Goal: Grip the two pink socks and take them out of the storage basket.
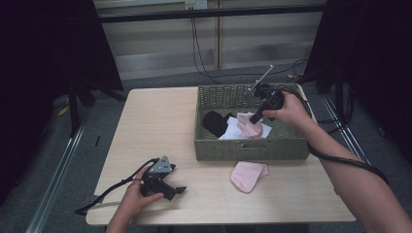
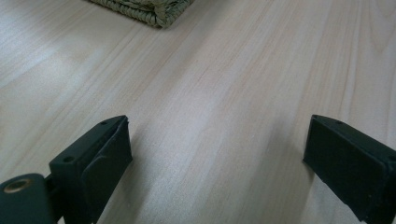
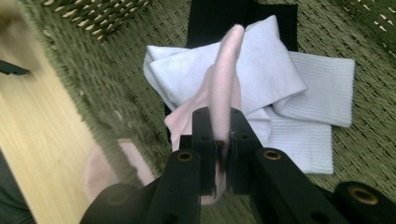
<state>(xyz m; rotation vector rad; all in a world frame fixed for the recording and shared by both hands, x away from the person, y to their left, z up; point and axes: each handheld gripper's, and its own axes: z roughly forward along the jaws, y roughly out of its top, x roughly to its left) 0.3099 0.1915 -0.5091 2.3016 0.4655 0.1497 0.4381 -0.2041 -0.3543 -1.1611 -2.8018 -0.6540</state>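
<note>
A pink sock hangs pinched in my right gripper over the inside of a green woven basket. In the right gripper view the jaws are shut on that pink sock, a little above white socks and a black sock on the basket floor. My right gripper points down into the basket. A second pink sock lies on the table just in front of the basket. My left gripper rests at the table's front left, open, with bare wood between its jaws.
The light wooden table has free room left of the basket. A basket corner shows far ahead in the left gripper view. Cables trail from both grippers. Dark stands and a grey floor surround the table.
</note>
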